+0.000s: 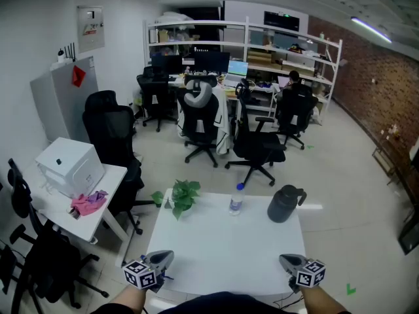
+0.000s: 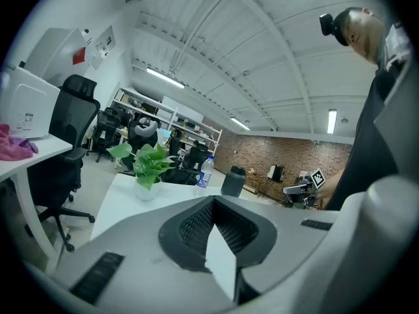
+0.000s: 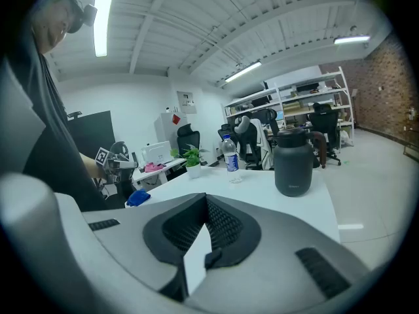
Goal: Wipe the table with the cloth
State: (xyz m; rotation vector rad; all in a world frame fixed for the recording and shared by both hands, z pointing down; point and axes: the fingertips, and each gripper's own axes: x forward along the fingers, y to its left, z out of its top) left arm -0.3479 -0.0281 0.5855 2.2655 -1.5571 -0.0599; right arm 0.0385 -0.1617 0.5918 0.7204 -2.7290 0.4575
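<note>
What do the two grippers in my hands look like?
They match. The left gripper and the right gripper each have a smooth light-grey body that tapers toward the tip. Dark mesh-textured pads sit in a V-shaped recess. Each gripper carries a white cube printed with black square markers. The person wears a dark top.

I see a plant (image 1: 182, 197), a bottle (image 1: 236, 199) and a dark jug (image 1: 285, 203) in a row ahead of me, left to right, each apart from the next. On my left, a side desk (image 1: 116, 174) carries a white box (image 1: 70, 165). Farther back, black chairs (image 1: 258, 146) stand before shelves (image 1: 245, 38) and monitors (image 1: 211, 62). A brick wall (image 1: 383, 84) runs along the right.
</note>
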